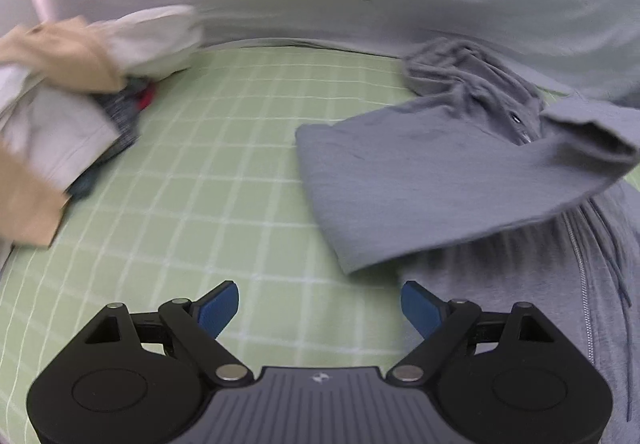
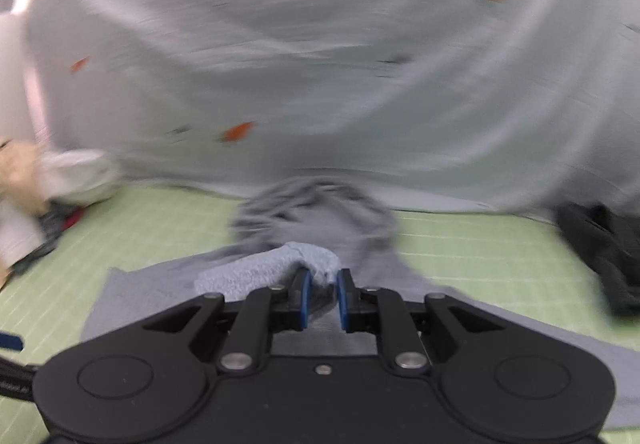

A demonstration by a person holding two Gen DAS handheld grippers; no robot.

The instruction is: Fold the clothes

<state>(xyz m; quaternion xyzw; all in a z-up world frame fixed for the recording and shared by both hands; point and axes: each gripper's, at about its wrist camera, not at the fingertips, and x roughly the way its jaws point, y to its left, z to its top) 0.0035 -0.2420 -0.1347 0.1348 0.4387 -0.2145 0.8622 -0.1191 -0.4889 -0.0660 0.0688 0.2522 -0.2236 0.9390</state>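
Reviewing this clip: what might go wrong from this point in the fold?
1. The right gripper pinches only a small bunch of the grey zip-up hoodie, so it may slip free.
2. The left gripper is open and holds nothing, so the hoodie could drag across the green checked sheet towards the beige-and-white clothes pile.

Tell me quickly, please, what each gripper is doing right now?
Left gripper: open, holding nothing, above the green checked sheet.
Right gripper: jaws closed on a fold of the grey hoodie.
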